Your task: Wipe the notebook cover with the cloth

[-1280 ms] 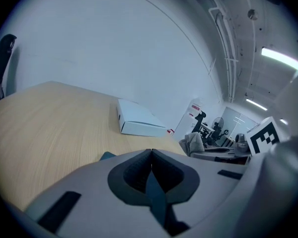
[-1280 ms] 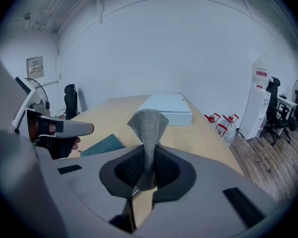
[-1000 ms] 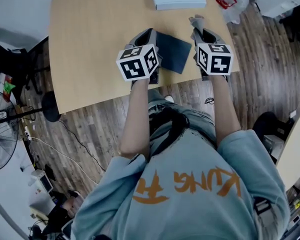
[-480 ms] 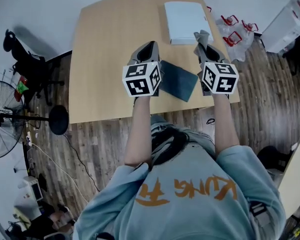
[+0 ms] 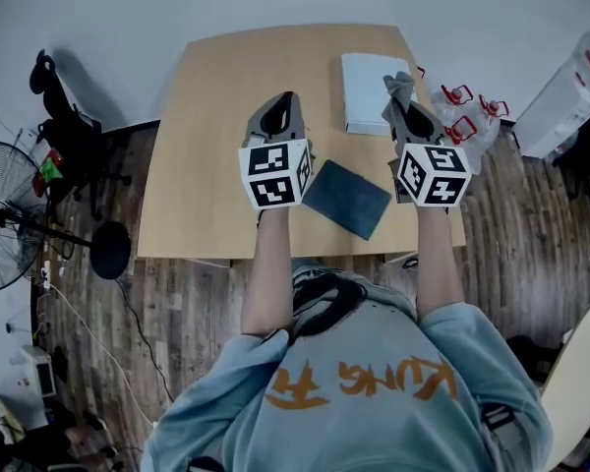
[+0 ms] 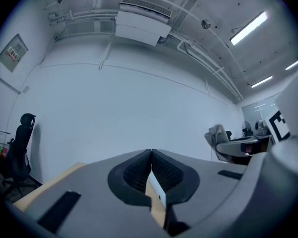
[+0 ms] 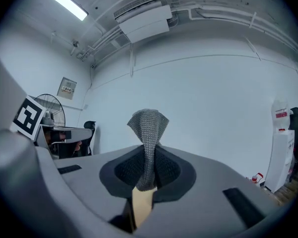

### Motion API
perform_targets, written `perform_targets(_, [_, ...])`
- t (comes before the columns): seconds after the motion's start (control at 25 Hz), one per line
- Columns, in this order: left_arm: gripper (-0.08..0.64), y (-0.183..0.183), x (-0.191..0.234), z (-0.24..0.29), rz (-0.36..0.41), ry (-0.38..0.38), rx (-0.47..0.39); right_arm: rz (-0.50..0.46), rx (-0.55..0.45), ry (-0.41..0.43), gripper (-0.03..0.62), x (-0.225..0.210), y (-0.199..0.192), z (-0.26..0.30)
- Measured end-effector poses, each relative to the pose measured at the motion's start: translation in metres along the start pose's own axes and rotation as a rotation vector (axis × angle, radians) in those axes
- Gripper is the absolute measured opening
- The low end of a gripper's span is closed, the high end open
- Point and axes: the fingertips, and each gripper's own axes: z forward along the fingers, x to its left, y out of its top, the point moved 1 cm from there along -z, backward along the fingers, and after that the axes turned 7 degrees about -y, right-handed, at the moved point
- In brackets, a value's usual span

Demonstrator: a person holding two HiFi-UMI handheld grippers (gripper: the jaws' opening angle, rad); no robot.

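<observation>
Since a second ago you have lifted both grippers up off the table (image 5: 216, 136), and the view has drawn back with them. The whole tabletop now shows, where before only its near part did. The notebook that sat half hidden between the two grippers now lies in plain sight.

Off the table's left side stands a fan (image 5: 2, 229), with a dark office chair (image 5: 59, 116) beyond the table's far-left corner. Your left gripper (image 5: 281, 104) hangs above the middle of the table, its nose tipped up toward the wall (image 6: 114, 108). Its jaws are pressed together and carry nothing, with only a sliver of tabletop showing through the slit below them.

The notebook (image 5: 347, 199), dark blue-grey and closed, lies flat on the table close to its near edge, right of the middle and turned askew to that edge. Neither gripper touches it. A white flat box (image 5: 366, 96) lies on the table near its far-right corner.

Your right gripper (image 5: 405, 106) hangs above the right part of the table and overlaps that box in the head view, likewise pointing up at the wall. Its jaws are clamped on the grey knitted cloth (image 5: 397, 84), whose free end stands up out of them in a folded crest. Off the table's right edge, on the wooden floor (image 5: 206, 303), lies a clear plastic bundle with red loops (image 5: 467, 116).
</observation>
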Motion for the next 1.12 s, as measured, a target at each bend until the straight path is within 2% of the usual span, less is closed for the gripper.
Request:
perform_targets(0.28, [0.018,0.005,0.015,-0.001,0.009,0.044,-0.019,-0.028,-0.015,0.005,0.028,0.007,0.007,0.008])
perform_targets(1.12, [0.017,-0.013,0.009,0.031,-0.005,0.003,0.022,-0.018,0.002,-0.024,0.028,-0.013,-0.002,0.022])
